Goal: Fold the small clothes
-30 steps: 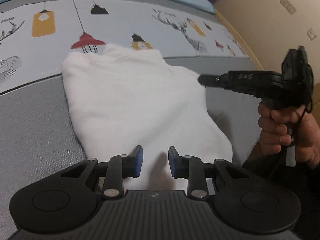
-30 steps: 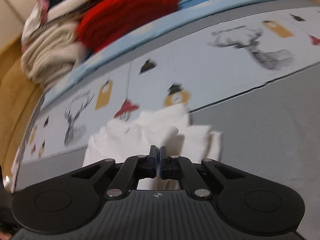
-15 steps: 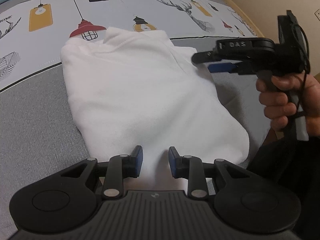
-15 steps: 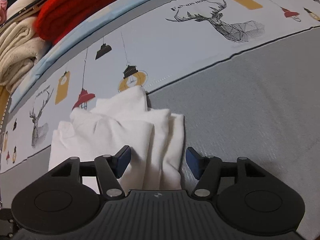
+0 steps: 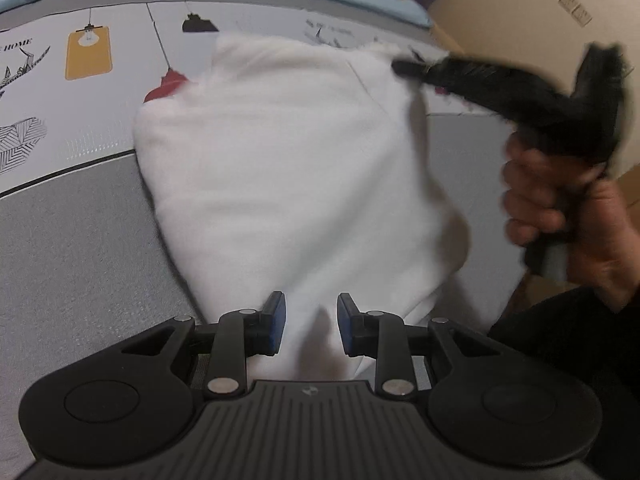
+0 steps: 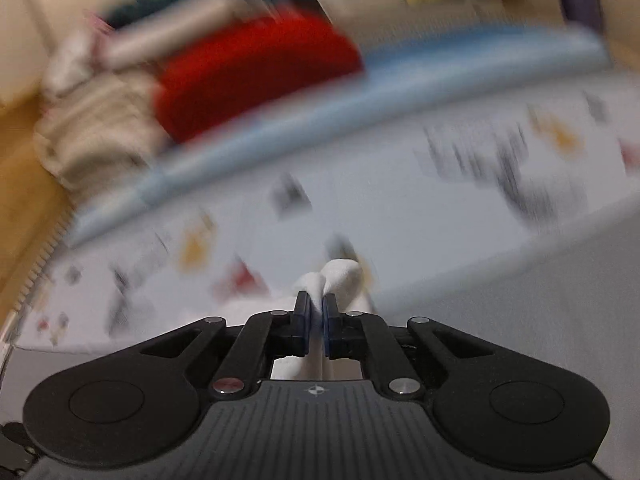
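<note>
A white folded garment (image 5: 288, 176) lies on the bed, its far right corner lifted. My left gripper (image 5: 310, 326) is open over the garment's near edge, a fold of cloth between its fingers. My right gripper (image 6: 316, 322) is shut on a bunch of the white garment (image 6: 340, 276); in the left wrist view it (image 5: 404, 67) shows blurred at the garment's far right corner, held by a hand (image 5: 560, 216).
The bed has a grey cover (image 5: 72, 260) and a printed sheet with lamps and deer (image 5: 88, 52). A red knit (image 6: 256, 68) and a stack of beige clothes (image 6: 92, 128) lie at the far end. A wall is at right.
My right gripper went from open beside the garment's corner to shut on it, and it is lifting the corner. The left gripper stays open at the near edge.
</note>
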A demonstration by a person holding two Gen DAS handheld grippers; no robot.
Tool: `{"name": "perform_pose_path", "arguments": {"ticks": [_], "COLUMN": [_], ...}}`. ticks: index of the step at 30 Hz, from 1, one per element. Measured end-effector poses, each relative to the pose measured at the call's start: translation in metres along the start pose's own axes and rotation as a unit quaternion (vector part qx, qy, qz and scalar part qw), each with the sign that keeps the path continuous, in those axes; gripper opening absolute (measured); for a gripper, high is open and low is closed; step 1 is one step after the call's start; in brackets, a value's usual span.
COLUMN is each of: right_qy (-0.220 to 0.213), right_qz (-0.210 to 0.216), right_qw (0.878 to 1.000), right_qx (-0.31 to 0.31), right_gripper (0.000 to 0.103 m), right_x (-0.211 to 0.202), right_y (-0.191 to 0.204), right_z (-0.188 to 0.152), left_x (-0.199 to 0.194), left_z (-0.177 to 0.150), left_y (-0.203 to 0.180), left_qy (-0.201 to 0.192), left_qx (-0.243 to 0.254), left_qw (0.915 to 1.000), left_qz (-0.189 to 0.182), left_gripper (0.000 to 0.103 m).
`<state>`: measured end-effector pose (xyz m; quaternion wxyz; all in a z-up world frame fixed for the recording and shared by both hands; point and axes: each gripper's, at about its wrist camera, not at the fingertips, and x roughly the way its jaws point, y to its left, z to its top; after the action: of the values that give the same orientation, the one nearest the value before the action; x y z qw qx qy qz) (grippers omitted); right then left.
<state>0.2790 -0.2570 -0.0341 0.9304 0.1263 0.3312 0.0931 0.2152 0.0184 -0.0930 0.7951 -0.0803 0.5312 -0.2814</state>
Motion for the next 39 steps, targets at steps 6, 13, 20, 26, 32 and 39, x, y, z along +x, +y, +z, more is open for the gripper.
{"name": "perform_pose_path", "arguments": {"ticks": [6,13,20,26,32,39], "right_qy": [0.079,0.187,0.268,0.276,0.193,0.320], "right_qz": [-0.104,-0.005,0.005,0.023,0.096,0.028], "right_qw": [0.991,0.980,0.963,0.960,0.967,0.947], "right_qx": [0.039,0.063,0.036,0.044,0.136,0.025], "right_gripper": [0.010,0.051,0.051,0.006,0.005,0.005], "right_x": [0.023,0.003,-0.030,-0.045,-0.093,-0.069], "right_y": [-0.026,-0.045,-0.053,-0.057,-0.081,-0.068], "right_z": [-0.007,-0.027,-0.060,-0.067,-0.037,-0.075], "left_x": [-0.003,-0.009,0.002,0.024,-0.009,0.016], "left_z": [0.002,0.001,-0.029,-0.052,-0.051,-0.060], "left_y": [0.005,0.008,-0.027,-0.045,-0.033,-0.037], "left_qy": [-0.006,-0.014,0.030,0.052,0.010,0.075], "left_qx": [-0.011,-0.007,0.100,0.185,0.165,0.190], "left_qw": [0.9999,0.9999,0.9945,0.9770,0.9851,0.9779], "left_qz": [0.009,0.001,-0.010,0.093,0.050,0.043], "left_gripper": [0.031,0.035,0.056,0.015,0.003,0.004]}}
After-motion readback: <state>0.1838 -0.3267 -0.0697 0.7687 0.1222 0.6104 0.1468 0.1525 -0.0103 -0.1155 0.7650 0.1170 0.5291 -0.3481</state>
